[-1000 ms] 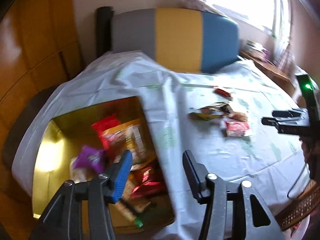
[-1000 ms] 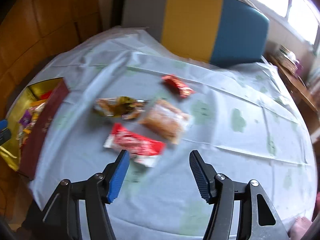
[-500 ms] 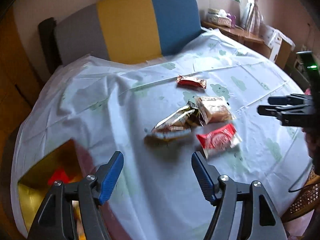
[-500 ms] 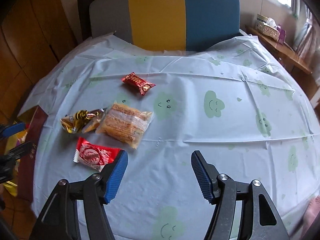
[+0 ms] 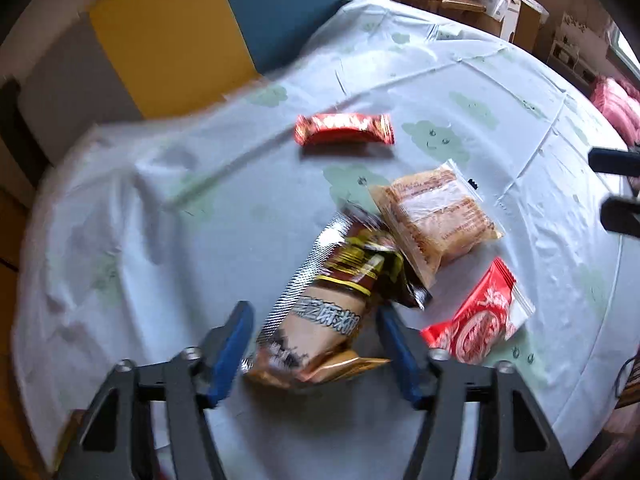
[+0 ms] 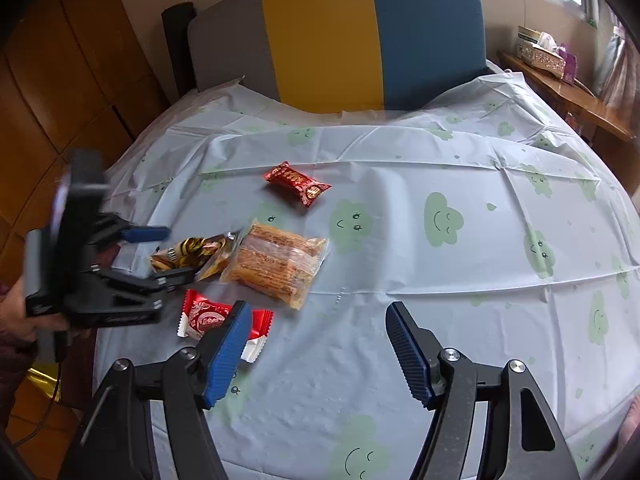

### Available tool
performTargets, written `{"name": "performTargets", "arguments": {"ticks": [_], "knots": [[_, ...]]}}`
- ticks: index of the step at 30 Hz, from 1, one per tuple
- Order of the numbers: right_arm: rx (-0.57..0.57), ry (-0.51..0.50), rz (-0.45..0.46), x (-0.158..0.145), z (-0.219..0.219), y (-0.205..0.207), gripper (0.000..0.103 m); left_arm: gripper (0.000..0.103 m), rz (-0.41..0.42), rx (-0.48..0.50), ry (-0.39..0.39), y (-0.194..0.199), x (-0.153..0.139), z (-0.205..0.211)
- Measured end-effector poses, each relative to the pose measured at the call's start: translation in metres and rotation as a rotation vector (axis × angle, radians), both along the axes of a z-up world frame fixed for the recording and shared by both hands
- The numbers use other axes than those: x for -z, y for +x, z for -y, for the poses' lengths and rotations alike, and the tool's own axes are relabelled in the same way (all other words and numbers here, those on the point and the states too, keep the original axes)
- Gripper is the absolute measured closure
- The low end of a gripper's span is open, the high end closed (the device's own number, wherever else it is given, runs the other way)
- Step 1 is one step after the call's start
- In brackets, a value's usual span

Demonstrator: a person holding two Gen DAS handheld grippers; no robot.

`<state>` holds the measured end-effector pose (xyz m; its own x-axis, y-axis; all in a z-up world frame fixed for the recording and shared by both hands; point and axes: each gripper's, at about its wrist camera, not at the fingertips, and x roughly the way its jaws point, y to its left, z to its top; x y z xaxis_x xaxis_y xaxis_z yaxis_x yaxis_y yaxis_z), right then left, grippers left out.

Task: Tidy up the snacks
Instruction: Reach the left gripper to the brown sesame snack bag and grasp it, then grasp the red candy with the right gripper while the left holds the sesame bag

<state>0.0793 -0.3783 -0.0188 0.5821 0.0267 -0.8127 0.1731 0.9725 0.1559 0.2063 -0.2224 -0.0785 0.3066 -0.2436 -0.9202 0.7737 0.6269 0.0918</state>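
The left gripper is spread wide, its jaws either side of the near end of the brown packet at the lower centre of its view, not yet pinching as far as the blur allows. The packet's far end overlaps the clear biscuit pack, and the red-and-white pack lies just beside the right jaw, so a closing jaw could snag either neighbour and drag it along. The foil is crinkly and loose; a pinch on the end seal alone may let the packet swing or slip out. The red candy sits well apart at upper centre on the bench. The right gripper hangs spread and empty at the bottom of its view, its left jaw over the red-and-white pack; both could collide if they reach there together.
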Motion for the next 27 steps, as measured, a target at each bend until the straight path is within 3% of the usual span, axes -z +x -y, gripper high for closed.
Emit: {"name": "performTargets", "arguments": {"ticks": [7,14,20,27], "knots": [[-0.009,-0.005,-0.005,0.003,-0.001,0.001,0.038,0.059,-0.019,-0.175,-0.106,-0.01,-0.003,-0.02],[-0.037,0.0,-0.063,0.014,-0.008,0.004,0.038,0.059,-0.057,-0.379,-0.205,-0.055,-0.016,-0.07],[-0.095,-0.008,-0.073,0.009,-0.02,0.025,0.038,0.06,-0.062,-0.444,-0.233,-0.093,-0.017,-0.098],[-0.138,-0.072,-0.055,0.013,-0.024,0.092,0.041,0.06,-0.043,-0.426,-0.224,-0.122,-0.005,-0.098]]}}
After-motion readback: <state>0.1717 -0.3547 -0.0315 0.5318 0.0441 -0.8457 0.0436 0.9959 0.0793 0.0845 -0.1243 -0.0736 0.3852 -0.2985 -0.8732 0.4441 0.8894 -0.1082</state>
